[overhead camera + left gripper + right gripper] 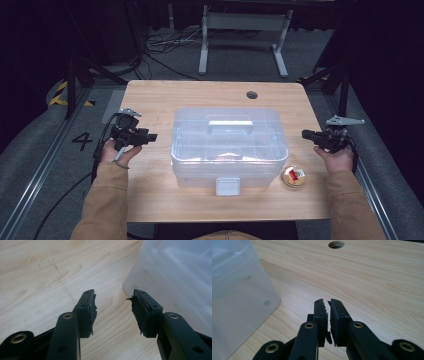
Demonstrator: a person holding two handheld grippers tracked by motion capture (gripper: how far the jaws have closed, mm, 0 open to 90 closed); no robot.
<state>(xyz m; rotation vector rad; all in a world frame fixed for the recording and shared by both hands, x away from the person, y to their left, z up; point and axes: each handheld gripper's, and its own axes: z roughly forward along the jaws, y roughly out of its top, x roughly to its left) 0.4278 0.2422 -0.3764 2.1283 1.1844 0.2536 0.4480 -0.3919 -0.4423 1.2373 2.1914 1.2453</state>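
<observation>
A clear lidded box (pixel 229 146) stands in the middle of the counter (pixel 150 200), its handle on top and its latch facing the person; a small round tin (pixel 293 176) lies just beside the box's near right corner. The left gripper (pixel 150 137) hovers just left of the box, pointing at its side, its fingers (pixel 88 312) spread wide with nothing between them; the right gripper (pixel 306 134) hovers off the box's right side, apart from it, its fingers (pixel 321 315) all but closed and holding nothing.
</observation>
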